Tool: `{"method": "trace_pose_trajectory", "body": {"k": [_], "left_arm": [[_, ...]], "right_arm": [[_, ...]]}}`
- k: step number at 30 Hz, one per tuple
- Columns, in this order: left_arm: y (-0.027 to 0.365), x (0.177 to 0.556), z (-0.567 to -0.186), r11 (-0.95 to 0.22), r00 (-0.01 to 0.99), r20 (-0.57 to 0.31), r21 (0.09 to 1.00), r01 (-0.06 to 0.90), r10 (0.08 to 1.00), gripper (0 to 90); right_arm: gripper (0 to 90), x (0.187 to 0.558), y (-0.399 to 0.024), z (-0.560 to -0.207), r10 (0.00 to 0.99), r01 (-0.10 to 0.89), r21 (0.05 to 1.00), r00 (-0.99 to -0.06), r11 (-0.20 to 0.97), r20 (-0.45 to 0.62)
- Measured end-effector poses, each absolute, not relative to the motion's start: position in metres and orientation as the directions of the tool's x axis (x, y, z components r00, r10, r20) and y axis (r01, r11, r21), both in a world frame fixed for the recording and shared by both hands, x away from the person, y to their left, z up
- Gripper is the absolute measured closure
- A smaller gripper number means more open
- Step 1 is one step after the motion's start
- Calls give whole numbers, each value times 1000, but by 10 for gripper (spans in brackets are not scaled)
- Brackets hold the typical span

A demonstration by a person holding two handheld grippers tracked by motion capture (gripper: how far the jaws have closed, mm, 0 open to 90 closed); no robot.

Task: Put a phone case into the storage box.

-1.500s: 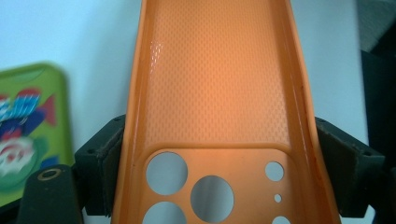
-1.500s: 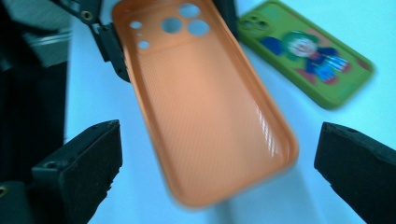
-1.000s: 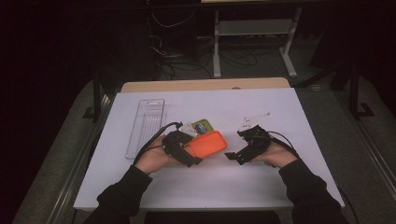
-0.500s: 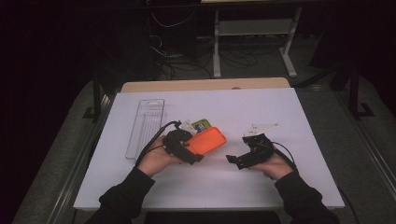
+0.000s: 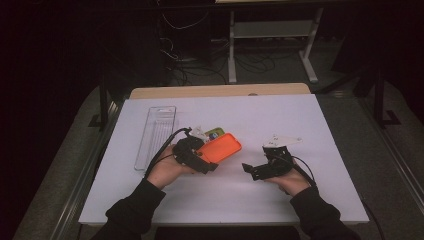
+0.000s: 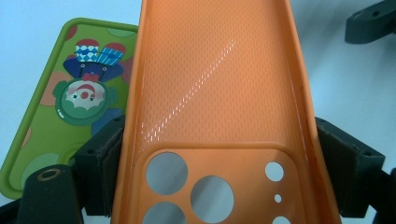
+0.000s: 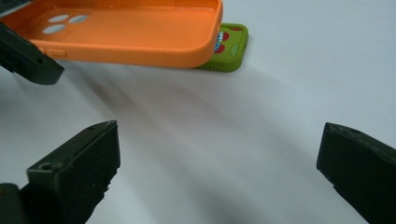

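The orange phone case [image 6: 212,107] is clamped across its camera end by the left gripper [image 5: 196,159], hollow side up and clear of the green case [image 6: 70,102] at its ten o'clock, so an edge is offered to the right gripper [image 5: 257,171], which is held wide open and empty at its four o'clock.

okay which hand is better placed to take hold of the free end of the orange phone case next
Right. The right gripper is open and empty, its jaws aimed at the orange case's free end. The left gripper is shut on the case's camera-hole end, holding it above the green case.

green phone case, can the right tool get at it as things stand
Probably not cleanly. The green phone case lies on the table mostly under the orange case, which the left tool grips. The open right tool faces bare table, with one green end showing.
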State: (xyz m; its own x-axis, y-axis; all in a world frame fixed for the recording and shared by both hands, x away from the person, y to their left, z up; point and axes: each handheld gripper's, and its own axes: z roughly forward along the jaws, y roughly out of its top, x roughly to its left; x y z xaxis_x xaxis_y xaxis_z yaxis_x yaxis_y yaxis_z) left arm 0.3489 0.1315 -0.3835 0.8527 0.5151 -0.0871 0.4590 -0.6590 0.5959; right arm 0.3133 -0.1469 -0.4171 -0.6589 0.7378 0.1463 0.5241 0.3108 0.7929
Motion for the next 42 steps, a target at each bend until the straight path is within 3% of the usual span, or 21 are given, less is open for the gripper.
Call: {"method": "trace_pose_trajectory", "body": {"k": [13,31,42], "left_arm": [[131,349,-384,-664,855,-91,591,459,510,156],[130,350,-385,-678,864,-91,582,449,495,156],[127,348,-387,-647,851,-109,602,467,513,156]], "right_arm": [[0,311,-135,-421,743,449,807,-670,384,19],[0,305,-118,-423,651,230,750,-685,620,-328],[0,297,-109,-427,530,73,642,-639,763,-557]]}}
